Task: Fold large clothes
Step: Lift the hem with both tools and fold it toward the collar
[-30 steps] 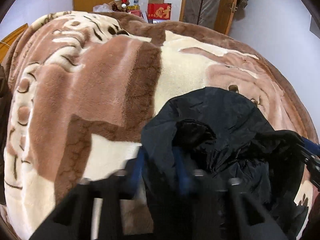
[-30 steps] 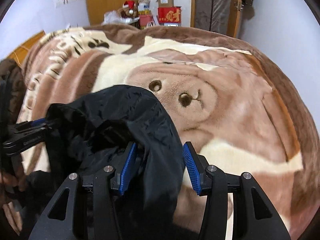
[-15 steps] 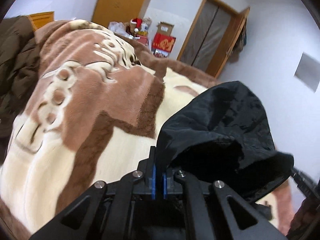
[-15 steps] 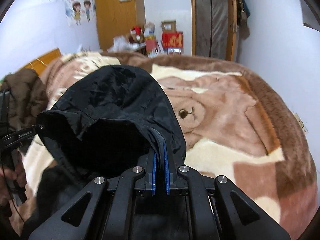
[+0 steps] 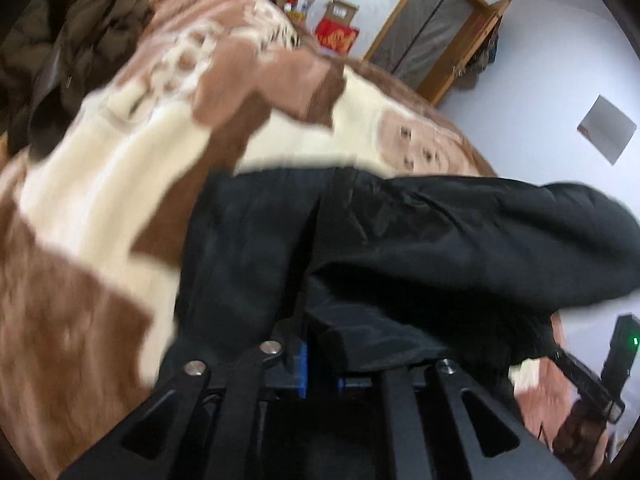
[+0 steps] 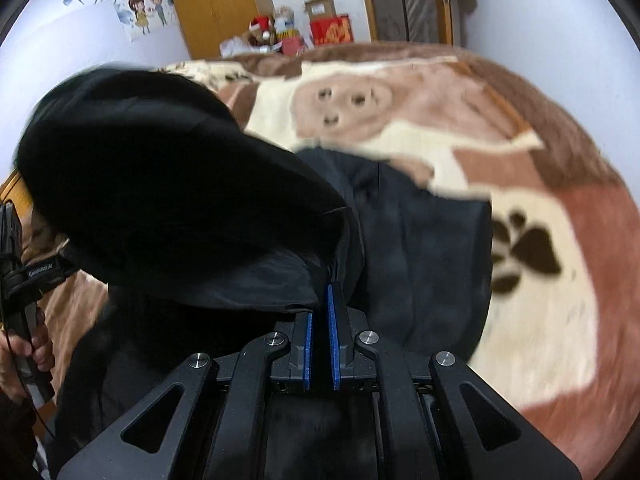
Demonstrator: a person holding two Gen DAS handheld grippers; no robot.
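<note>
A large black jacket (image 5: 440, 240) hangs lifted above the bed, its hood bulging to the right in the left wrist view and to the left in the right wrist view (image 6: 168, 184). My left gripper (image 5: 320, 368) is shut on the jacket's edge by the hood. My right gripper (image 6: 320, 332) is shut on the other edge of the jacket. The jacket's body (image 6: 420, 260) trails down in front of both grippers. Each gripper shows at the edge of the other's view, the right one (image 5: 600, 380) and the left one (image 6: 24, 280).
A brown and cream bear-pattern blanket (image 5: 100, 220) covers the bed (image 6: 540, 280). A dark brown coat (image 5: 68, 48) lies at the bed's left. Boxes and clutter (image 6: 320, 32) stand beyond the bed by a wooden wardrobe (image 6: 208, 4) and door (image 5: 432, 32).
Both grippers closed on the jacket's edges by the hood and lifted it off the bed. The jacket now hangs between them, raised higher and spread wider than half a second ago.
</note>
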